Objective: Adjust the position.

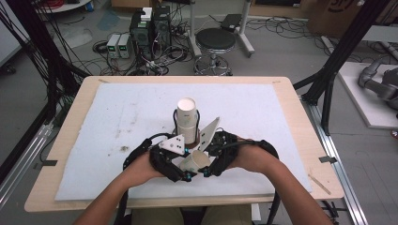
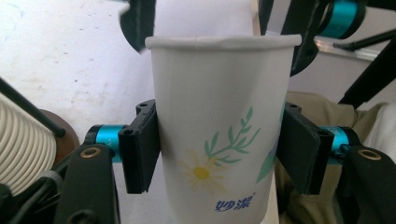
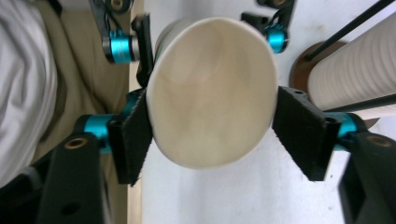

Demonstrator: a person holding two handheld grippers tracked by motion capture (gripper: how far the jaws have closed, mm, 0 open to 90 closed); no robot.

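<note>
Cup (image 2: 219, 140) sits between both tongs, held above the near edge of the worktop (image 1: 291, 140), just in front of the cup stack (image 1: 187, 119). Left tongs (image 2: 219, 154) pinch its sides across the body. Right tongs (image 3: 212, 126) face its open mouth, spread, one pad touching the rim. Its long axis runs toward the right tongs.
</note>
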